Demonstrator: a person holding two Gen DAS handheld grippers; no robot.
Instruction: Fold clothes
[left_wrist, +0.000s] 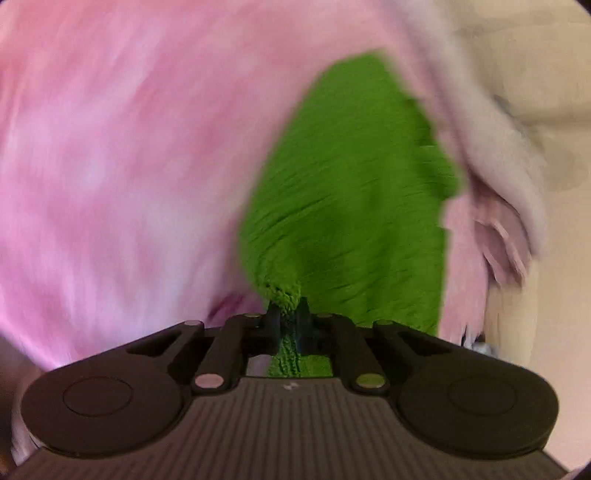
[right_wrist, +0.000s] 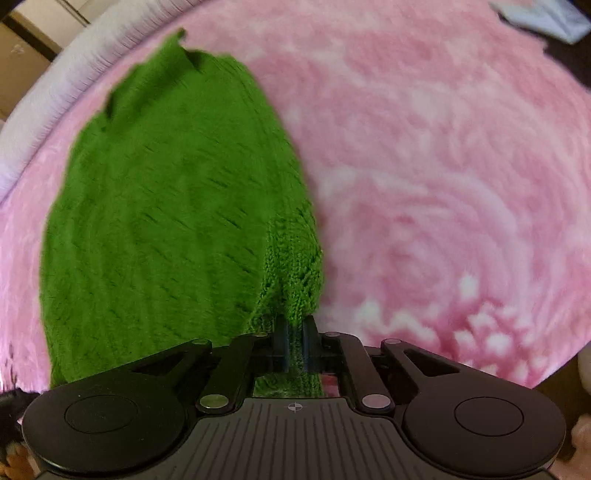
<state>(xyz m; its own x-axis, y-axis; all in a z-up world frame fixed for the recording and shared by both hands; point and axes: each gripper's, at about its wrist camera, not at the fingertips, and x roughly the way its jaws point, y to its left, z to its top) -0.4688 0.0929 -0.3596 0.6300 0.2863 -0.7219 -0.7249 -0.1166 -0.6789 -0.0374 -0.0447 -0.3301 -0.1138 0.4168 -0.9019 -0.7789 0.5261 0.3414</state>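
Both pairs of fingers are closed narrow on the green knit garment (right_wrist: 166, 206): your left gripper (left_wrist: 287, 319) pinches one bunched corner, your right gripper (right_wrist: 294, 334) pinches another. It hangs over the pink fluffy blanket (right_wrist: 424, 177), close to its pale edge (right_wrist: 55, 96). Keep both corners level and the knit lightly tight, so the fold falls straight. I judge the wide pink area gives you more room than the edge side.
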